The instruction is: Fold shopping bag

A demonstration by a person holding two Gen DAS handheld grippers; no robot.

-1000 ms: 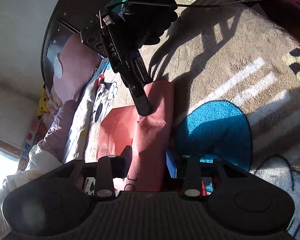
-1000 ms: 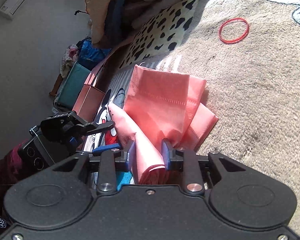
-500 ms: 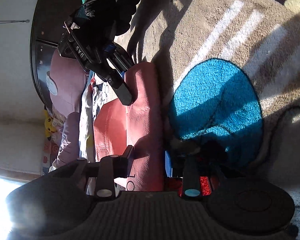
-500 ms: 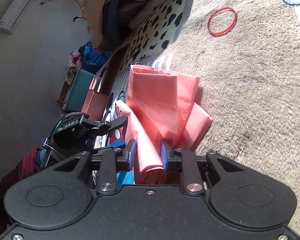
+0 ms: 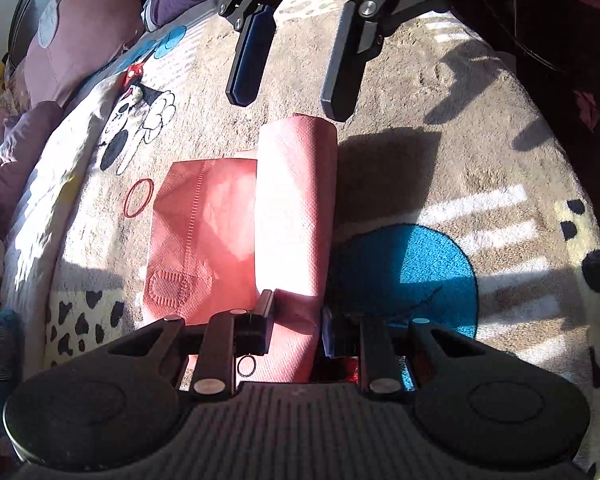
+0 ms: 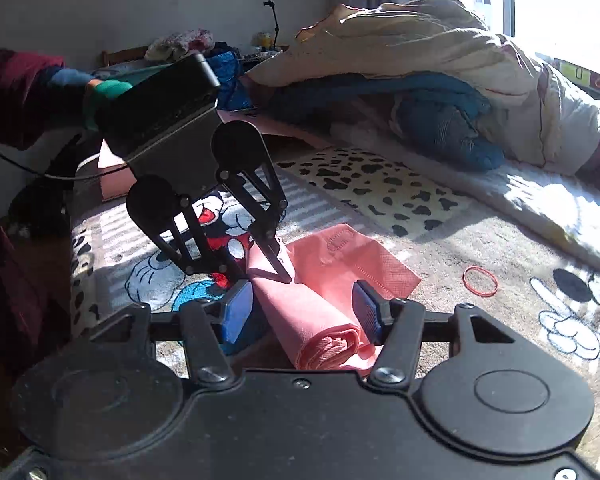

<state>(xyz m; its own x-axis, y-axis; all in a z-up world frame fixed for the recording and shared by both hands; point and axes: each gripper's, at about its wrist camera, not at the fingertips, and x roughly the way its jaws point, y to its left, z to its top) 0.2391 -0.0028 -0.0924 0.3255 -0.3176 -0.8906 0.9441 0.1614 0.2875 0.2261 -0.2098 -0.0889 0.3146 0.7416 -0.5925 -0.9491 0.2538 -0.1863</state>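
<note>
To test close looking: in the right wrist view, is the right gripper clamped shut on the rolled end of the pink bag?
No: the right gripper is open, its blue pads apart on either side of the rolled pink bag.

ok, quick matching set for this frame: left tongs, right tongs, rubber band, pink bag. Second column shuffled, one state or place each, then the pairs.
Column 1:
1. left tongs
2. right tongs
3. rubber band
4. pink bag

Column 2:
A. lying loose on the blanket beside the bag
B. open, straddling the rolled end
C. part rolled, part flat
D. shut on the roll's other end

Pairs: 1-D, 2-B, 3-A, 4-C
</note>
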